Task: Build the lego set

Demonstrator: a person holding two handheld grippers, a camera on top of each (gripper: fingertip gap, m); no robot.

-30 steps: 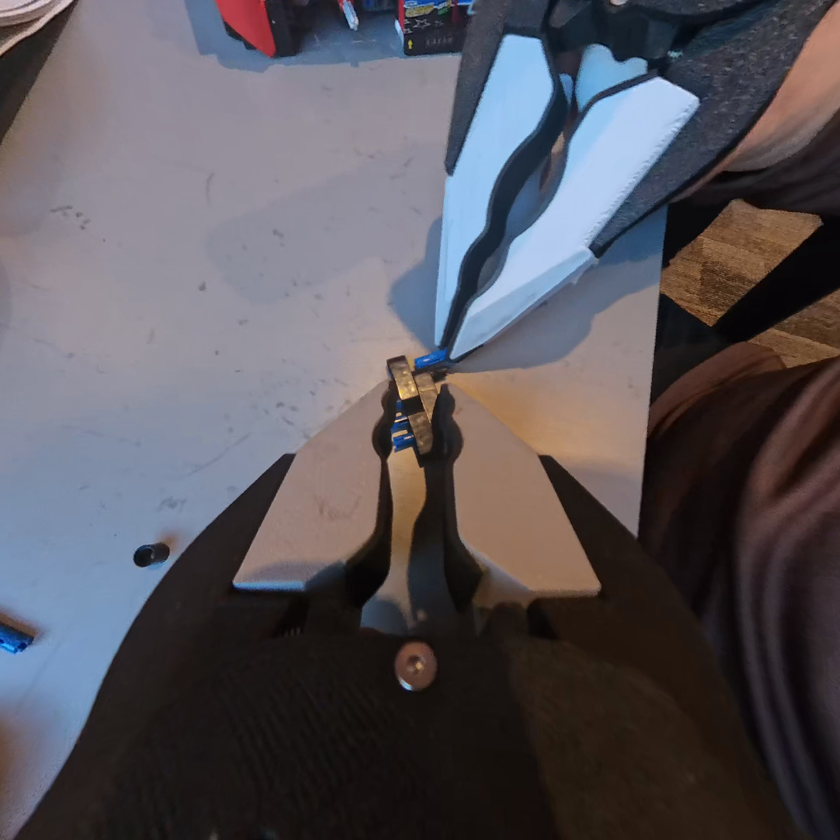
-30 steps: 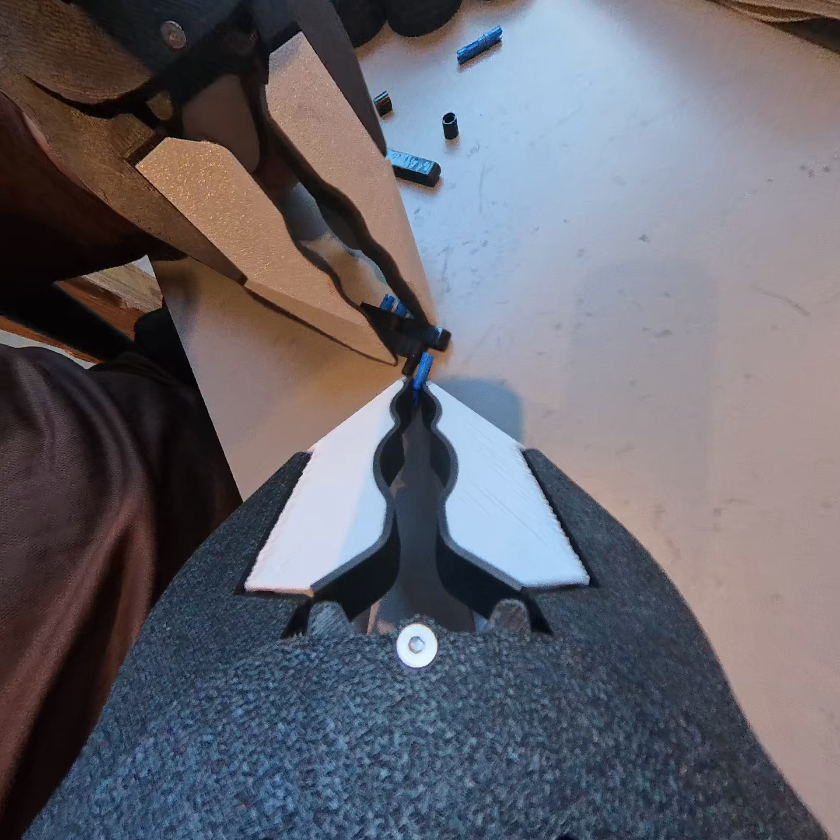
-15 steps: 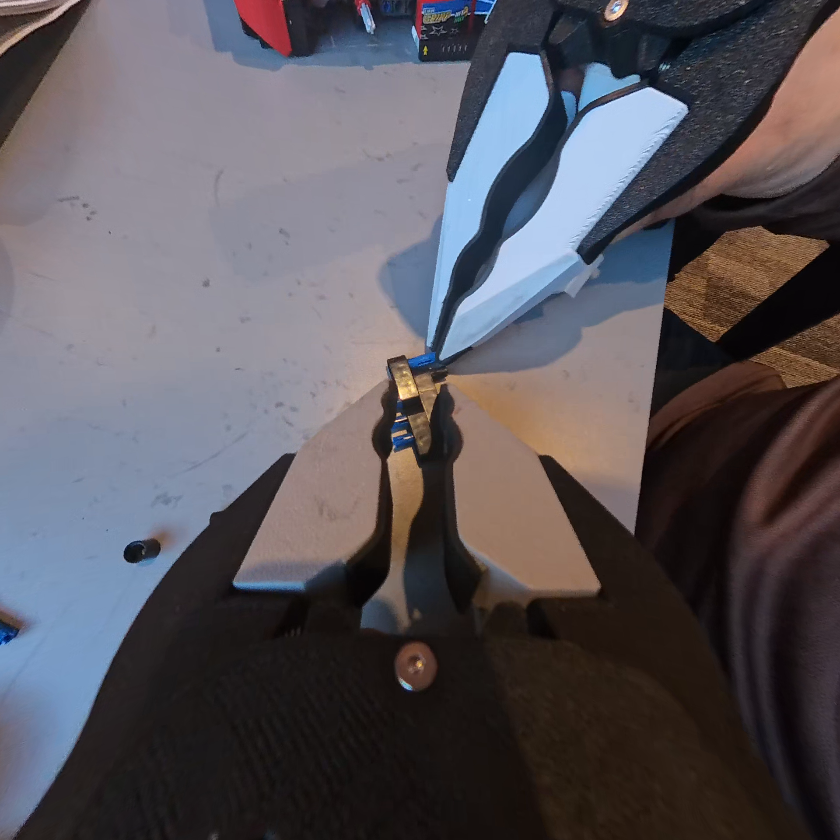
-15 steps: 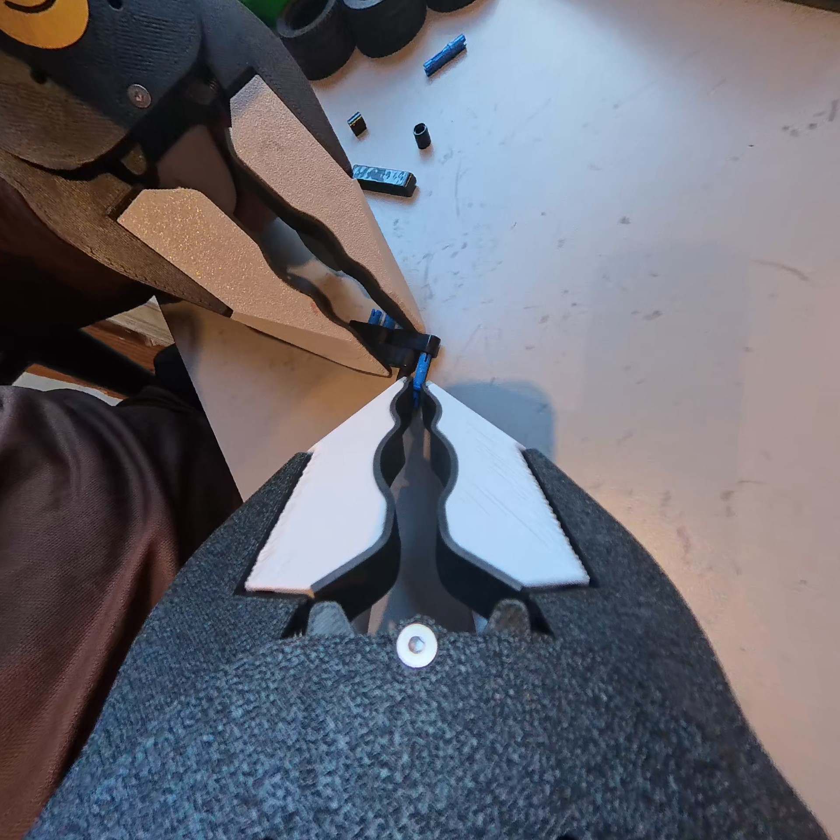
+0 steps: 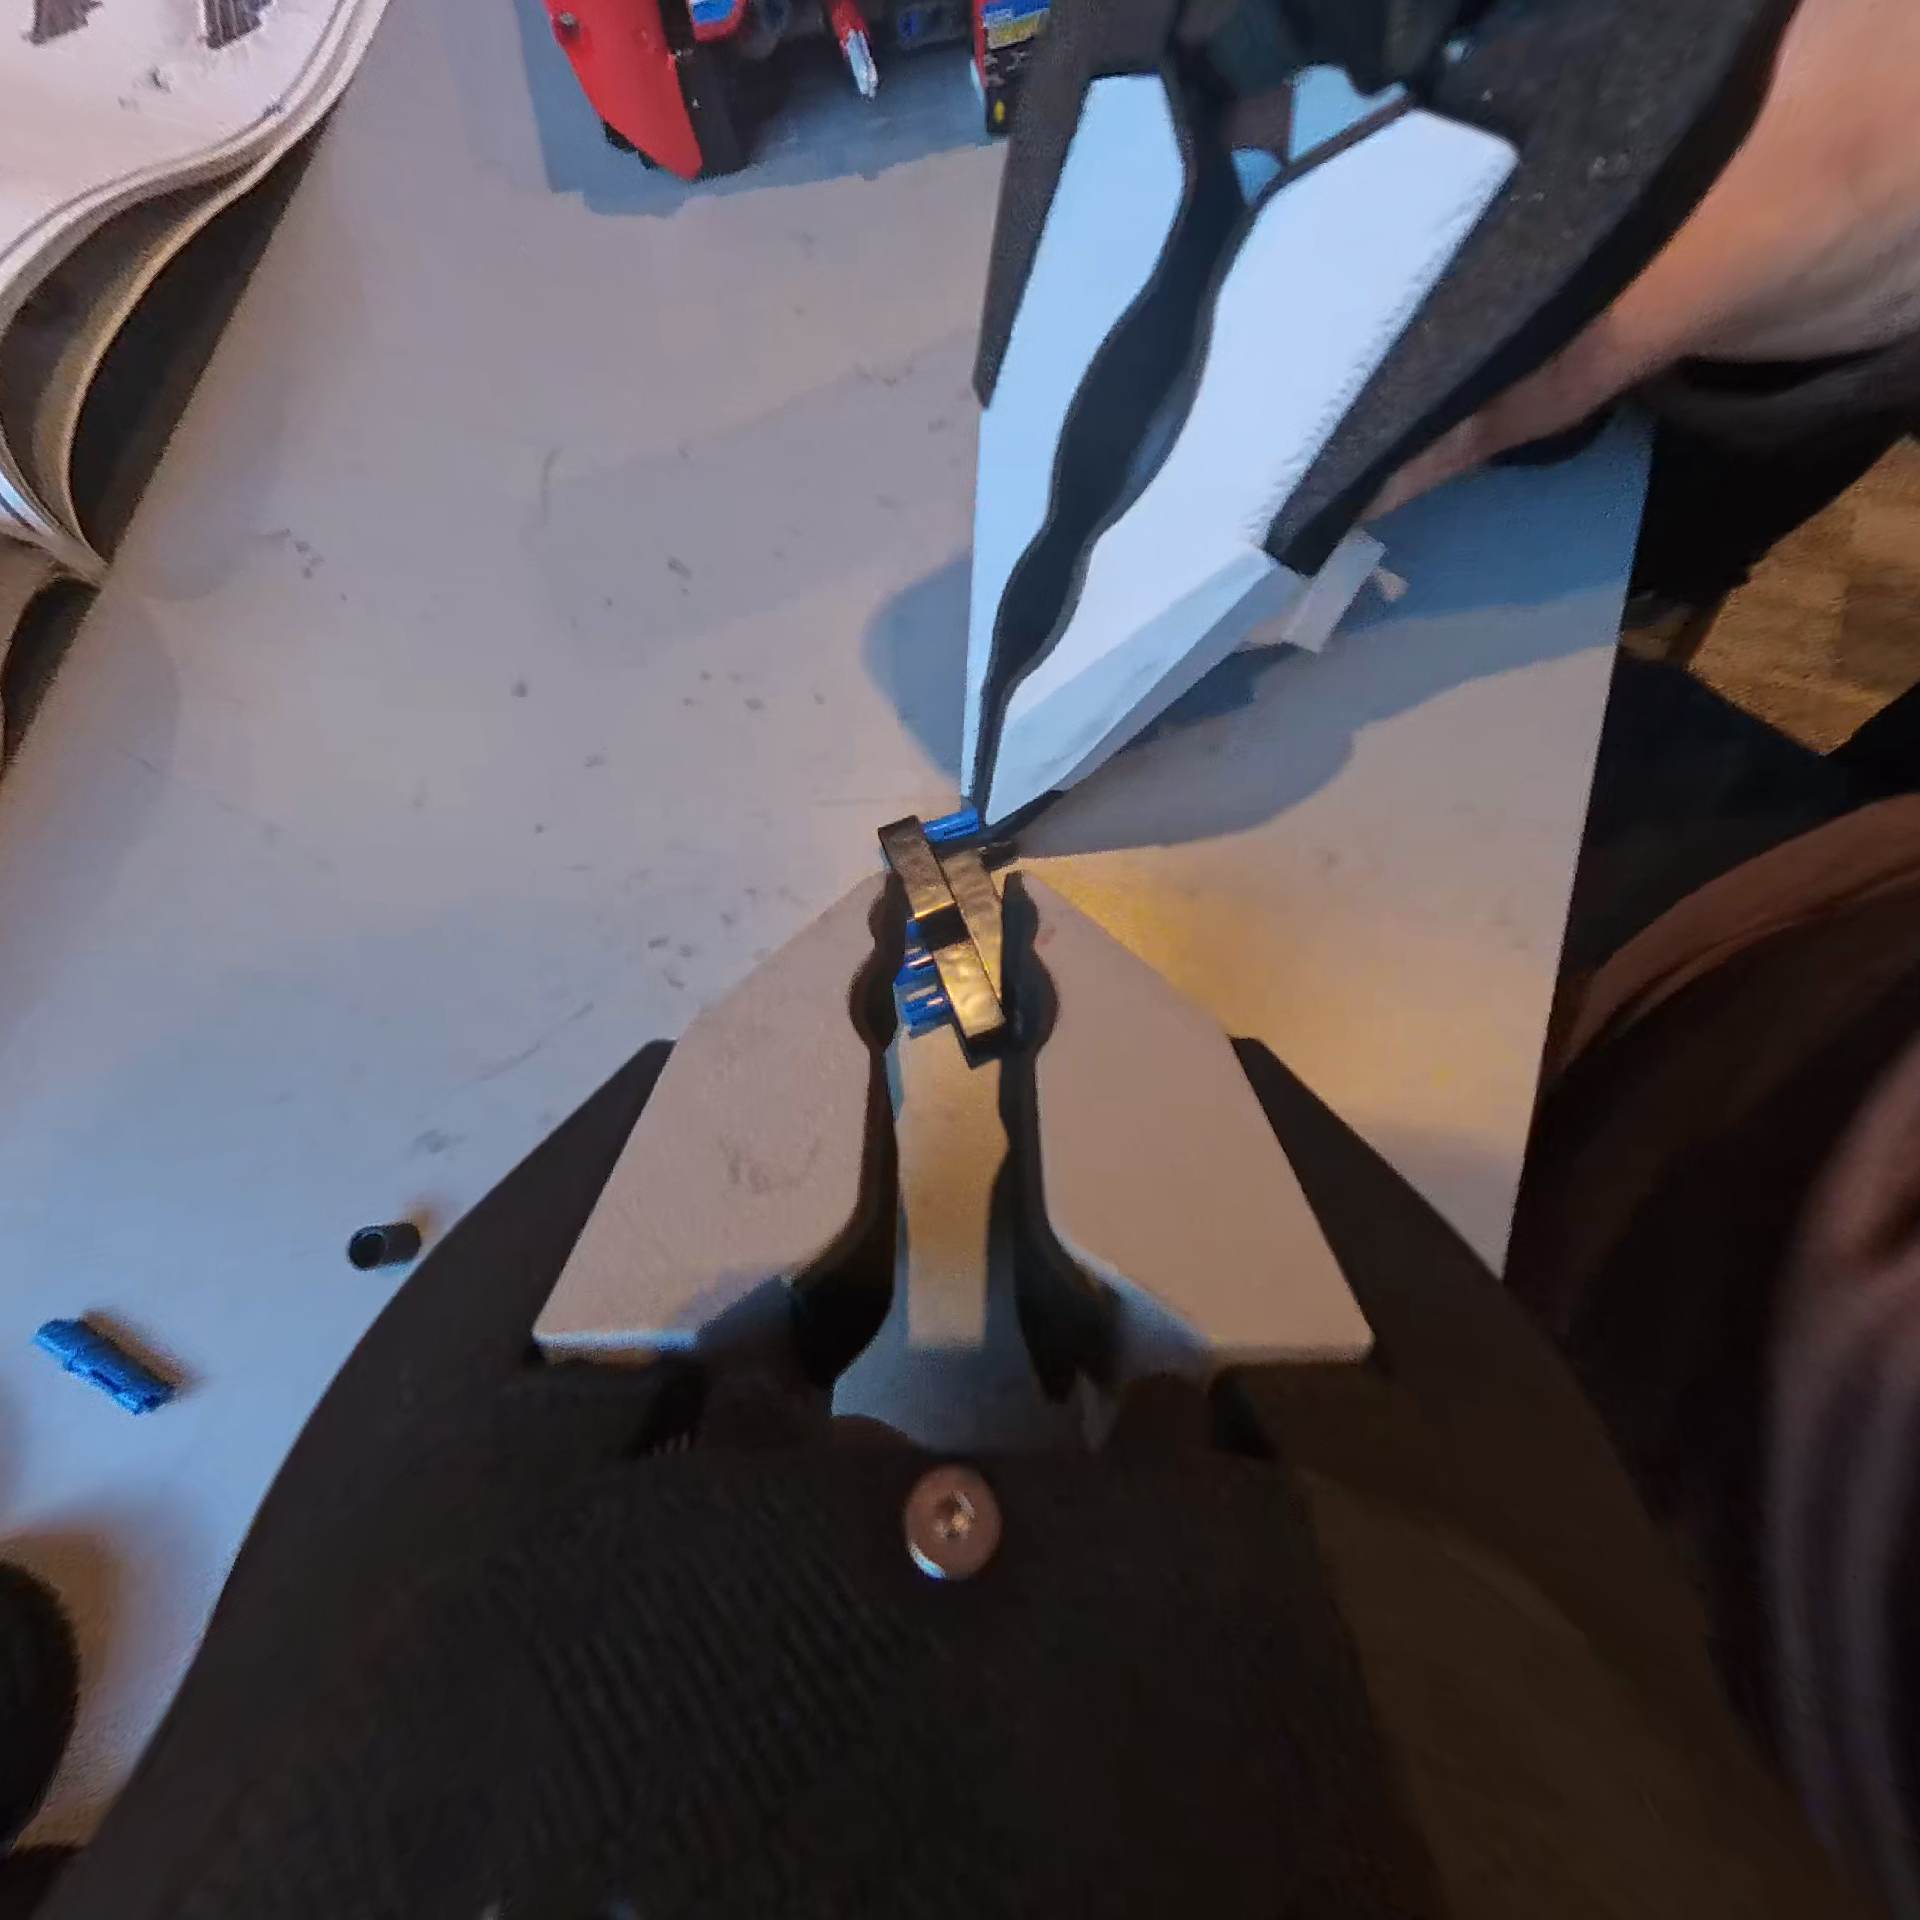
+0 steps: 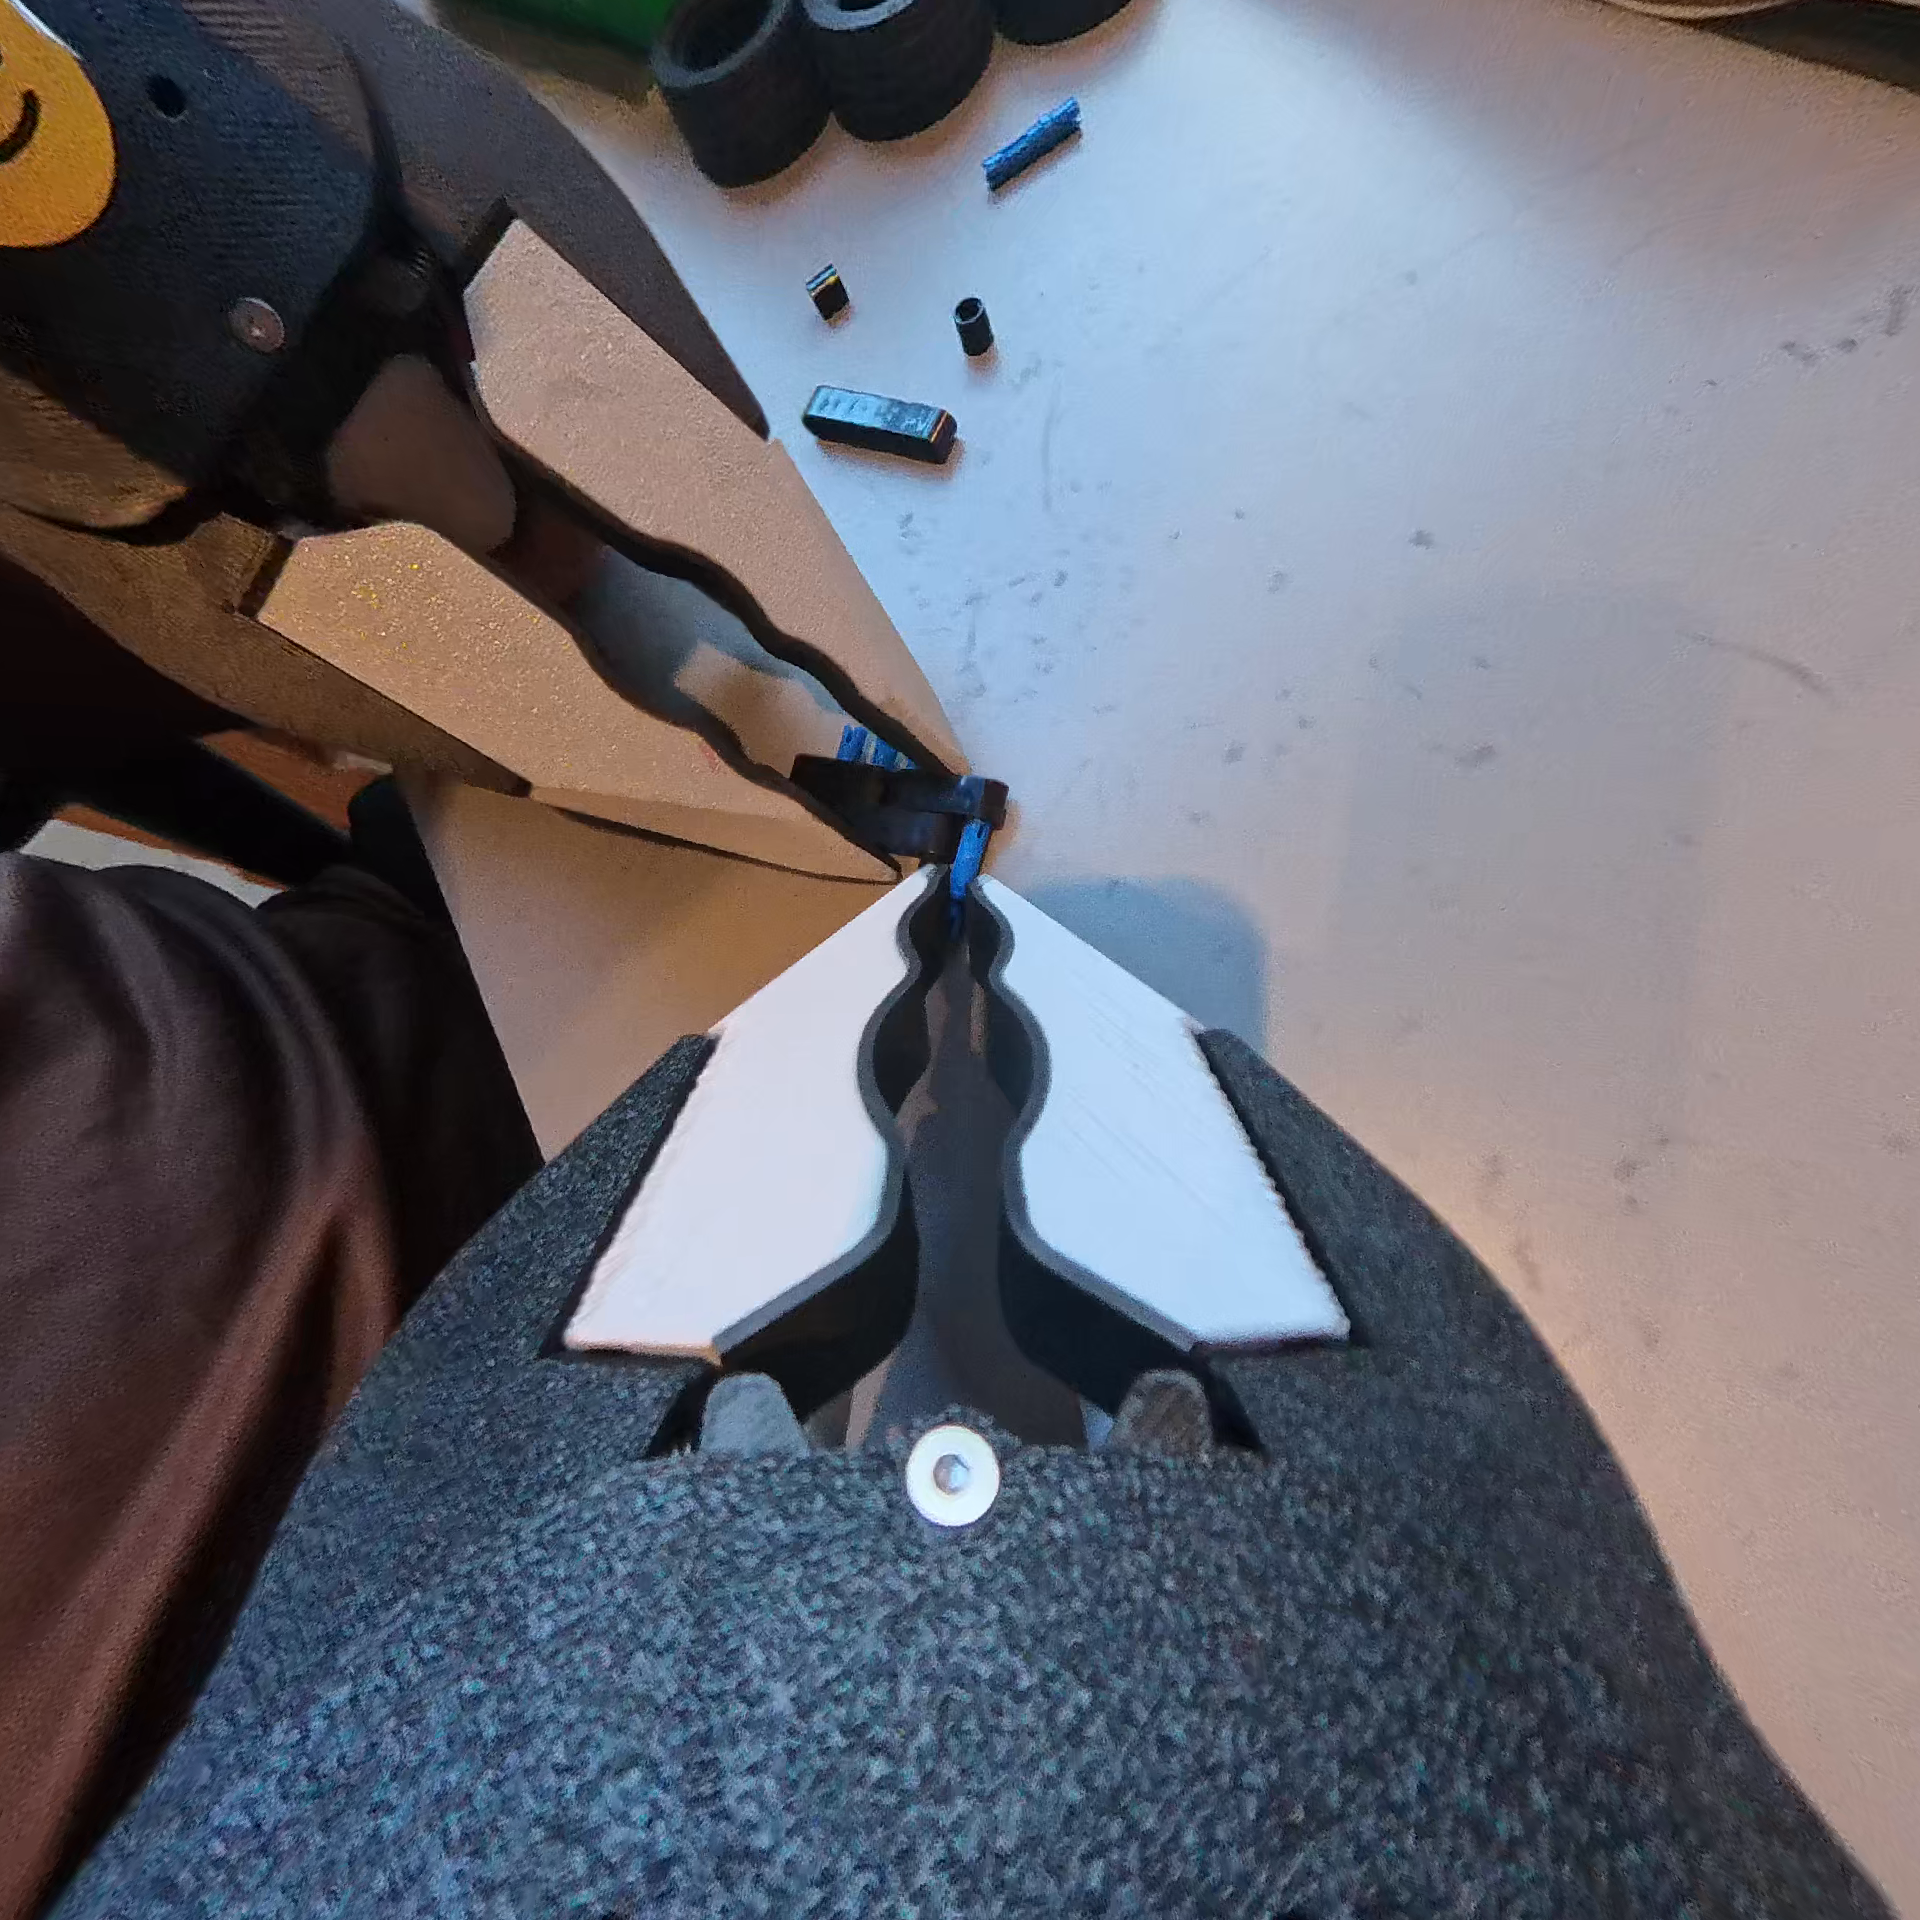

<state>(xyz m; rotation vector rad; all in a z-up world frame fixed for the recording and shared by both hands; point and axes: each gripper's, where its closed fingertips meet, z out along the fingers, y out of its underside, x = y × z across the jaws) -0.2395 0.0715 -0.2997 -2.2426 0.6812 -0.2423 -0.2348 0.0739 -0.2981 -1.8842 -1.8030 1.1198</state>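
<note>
Black plastic beams [image 5: 951, 935], stacked and joined by blue pins, sit clamped in the left gripper [image 5: 951, 940] above the table [image 5: 520, 623]. Left wrist view: the right gripper [image 5: 982, 821] nips a blue pin [image 5: 951, 828] at the beams' far end. Loose pin [image 5: 104, 1363] and bush [image 5: 382, 1244] lie well apart.

Right wrist view: right gripper [image 6: 958, 883], jaws narrow, pinches the pin [image 6: 966, 852] by its tail, its head against the beams [image 6: 904, 805]. Judged light, rigid, smooth; hold the beams by their flat sides, the pin at its free end, pushed straight.
</note>
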